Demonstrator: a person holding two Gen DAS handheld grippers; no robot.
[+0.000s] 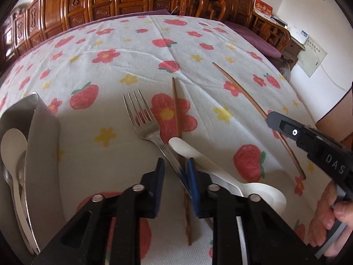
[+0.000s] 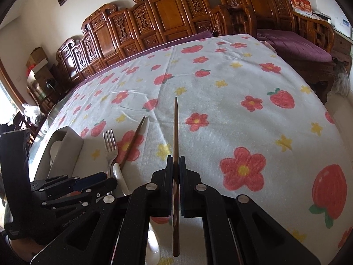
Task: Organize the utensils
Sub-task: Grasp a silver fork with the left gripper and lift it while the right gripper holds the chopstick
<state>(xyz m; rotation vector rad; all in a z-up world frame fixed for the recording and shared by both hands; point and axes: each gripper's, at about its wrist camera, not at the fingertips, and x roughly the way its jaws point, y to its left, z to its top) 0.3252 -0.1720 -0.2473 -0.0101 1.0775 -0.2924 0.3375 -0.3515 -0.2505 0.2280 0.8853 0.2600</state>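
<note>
My left gripper (image 1: pixel 176 165) reaches down over a steel fork (image 1: pixel 141 114) on the flowered cloth. Its blue pads stand narrow around the fork's handle and press on it. A white spoon (image 1: pixel 189 151) lies just right of that handle, across a brown chopstick (image 1: pixel 175 101) resting on the cloth. My right gripper (image 2: pixel 175 161) is shut on a second brown chopstick (image 2: pixel 175 128), whose tip points away from me. The left wrist view shows that right gripper (image 1: pixel 270 119) and its chopstick (image 1: pixel 242 92) at the right. The right wrist view also shows the fork (image 2: pixel 110 148), spoon (image 2: pixel 119 174) and loose chopstick (image 2: pixel 134 141).
A grey metal holder (image 1: pixel 42 132) at the left holds a white spoon (image 1: pixel 13 141) and metal spoons. It also shows as the holder (image 2: pixel 66 145) in the right wrist view. Carved wooden chairs (image 2: pixel 167 17) line the table's far edge. A person's hand (image 1: pixel 326 216) grips the right tool.
</note>
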